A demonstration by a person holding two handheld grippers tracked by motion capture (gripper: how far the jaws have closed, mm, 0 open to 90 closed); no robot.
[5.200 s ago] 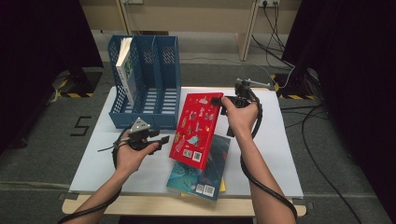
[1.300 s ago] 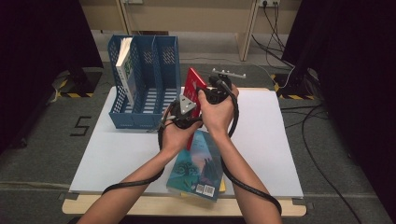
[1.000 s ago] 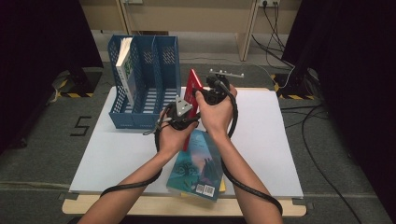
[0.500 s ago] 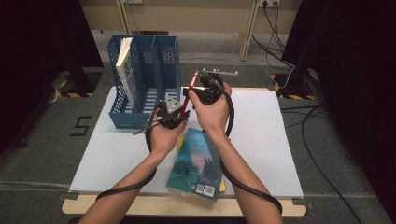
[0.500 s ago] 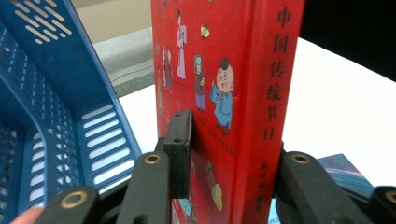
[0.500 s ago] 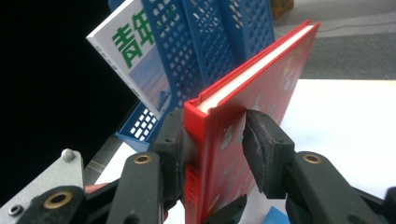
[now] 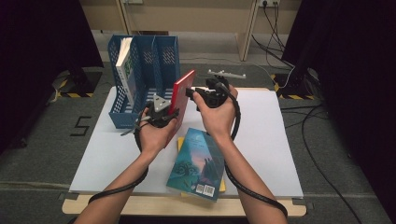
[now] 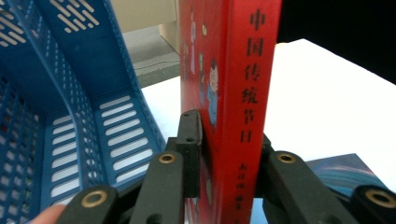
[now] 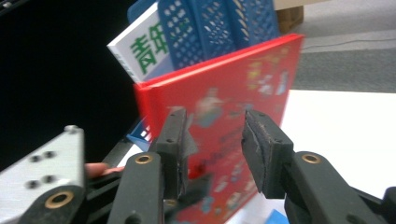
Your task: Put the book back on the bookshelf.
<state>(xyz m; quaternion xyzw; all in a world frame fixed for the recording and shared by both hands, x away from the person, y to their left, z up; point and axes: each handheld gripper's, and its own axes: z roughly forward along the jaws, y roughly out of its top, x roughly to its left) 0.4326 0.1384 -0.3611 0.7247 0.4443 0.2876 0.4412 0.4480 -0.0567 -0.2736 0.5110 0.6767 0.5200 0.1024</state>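
File holder: blue, far left on the table, a white book upright in its leftmost slot.
Left gripper: we see its jaws, just closed in, clamped on the red book's spine.
Red book: upright on edge — just right of the holder.
Right gripper: jaws apart, facing the red cover — nothing pinched.
Teal book: flat, near edge.
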